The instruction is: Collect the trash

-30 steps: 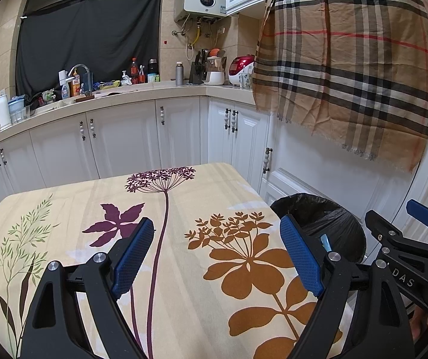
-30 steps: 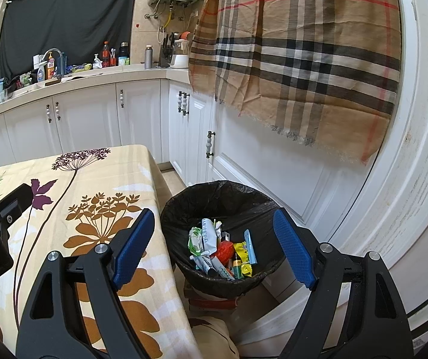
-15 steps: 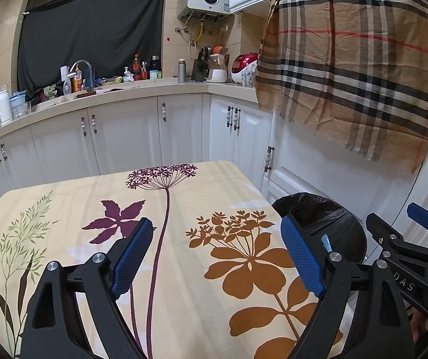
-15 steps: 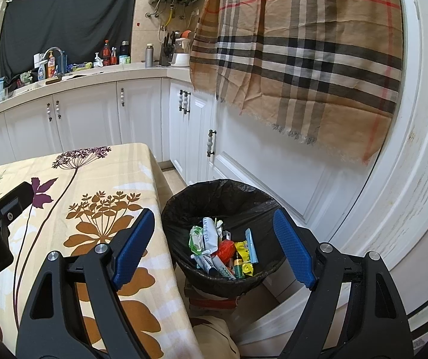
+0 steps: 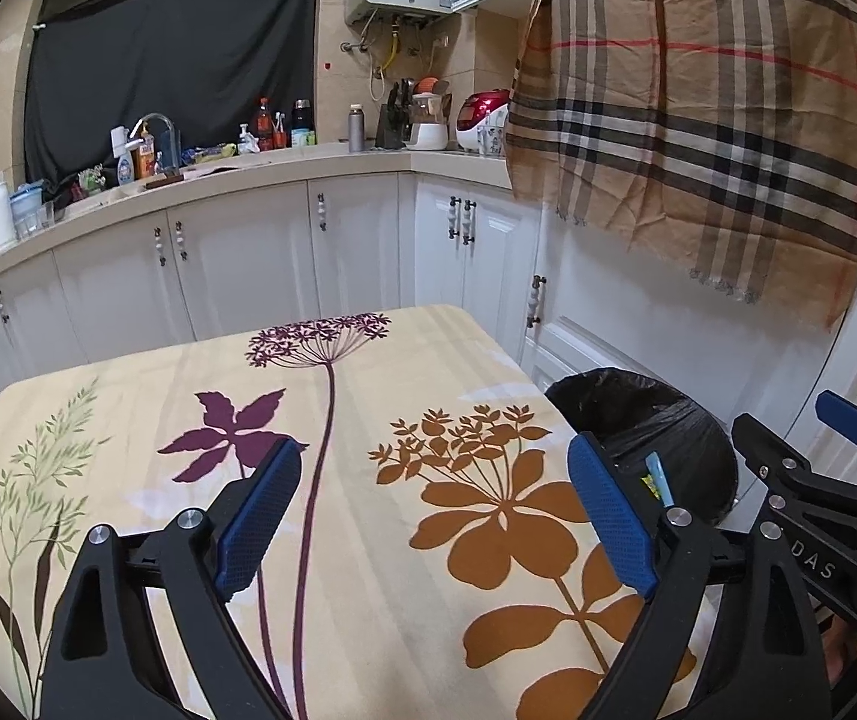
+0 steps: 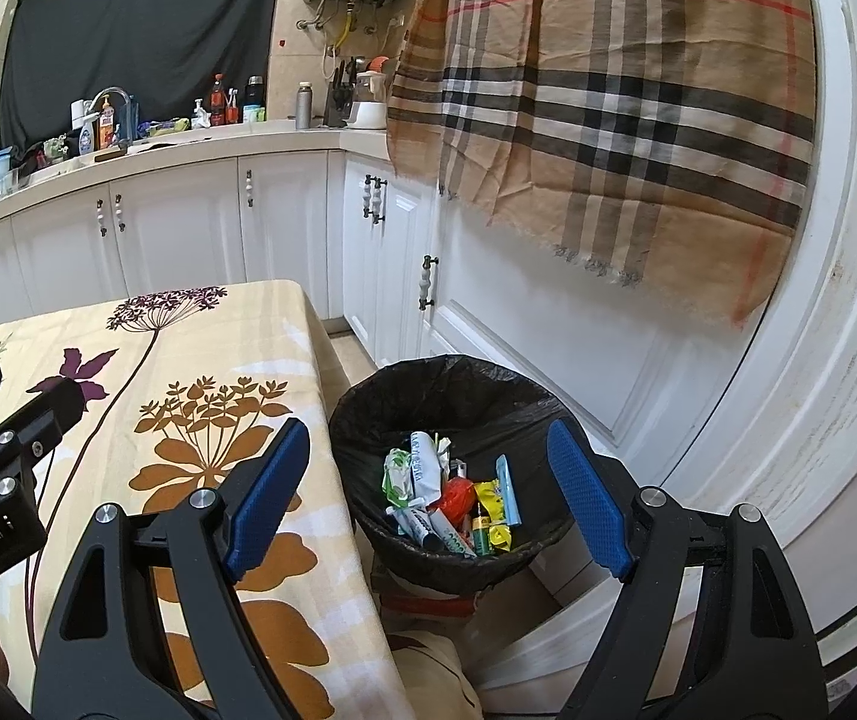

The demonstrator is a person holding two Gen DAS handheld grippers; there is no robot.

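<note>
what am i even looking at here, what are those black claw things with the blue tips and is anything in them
Those claws are two hand-held grippers: a person holds one in each hand, with no robot arm involved. Each carries a wide-angle camera looking forward along its two fingers, so each picture is one gripper's own view.

The left gripper hangs over a table covered with a flowered tablecloth. Its jaws have just been opening, and nothing is between them.

The right gripper is over a bin lined with a black bag that stands beside the table. Its jaws are open and empty too. Inside the bin lie wrappers and small packets.

No trash shows on the tablecloth. Behind are white kitchen cabinets and a hanging plaid cloth.
</note>
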